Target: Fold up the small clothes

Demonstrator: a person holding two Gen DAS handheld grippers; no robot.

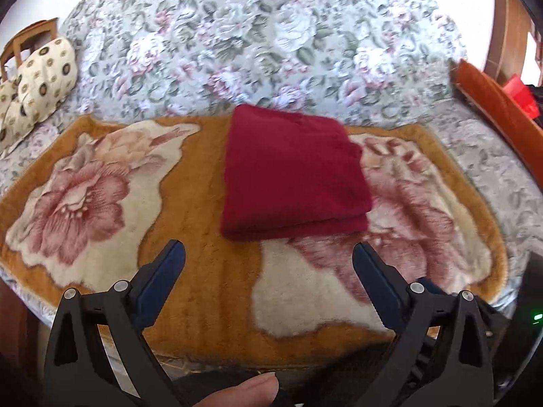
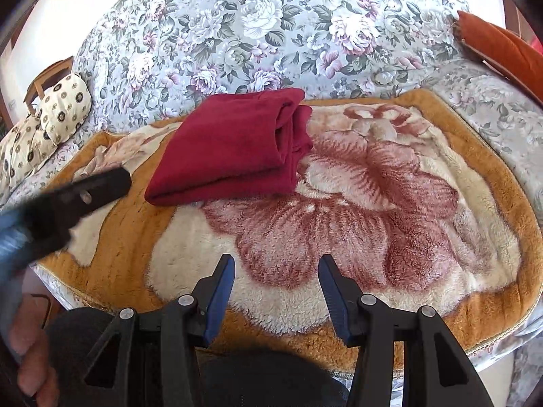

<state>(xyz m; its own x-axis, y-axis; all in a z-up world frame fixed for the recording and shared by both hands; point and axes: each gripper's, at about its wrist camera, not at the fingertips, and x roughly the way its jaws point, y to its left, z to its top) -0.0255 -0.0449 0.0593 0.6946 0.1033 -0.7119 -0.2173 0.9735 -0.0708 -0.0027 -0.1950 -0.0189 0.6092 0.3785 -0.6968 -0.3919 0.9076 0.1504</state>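
Behind everything rose a flowered sofa [image 2: 271, 34], its seat spread with a plush blanket [image 2: 356, 237]. On the blanket's far side lay the folded red cloth [image 1: 292, 173], just ahead of the wide, empty left tongs [image 1: 268, 254]. Farther right, the right tongs [image 2: 276, 268] gaped empty too.

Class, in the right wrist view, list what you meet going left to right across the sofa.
Spotted cushions → left tongs → folded red cloth → big pink flower on the blanket → orange cushion.
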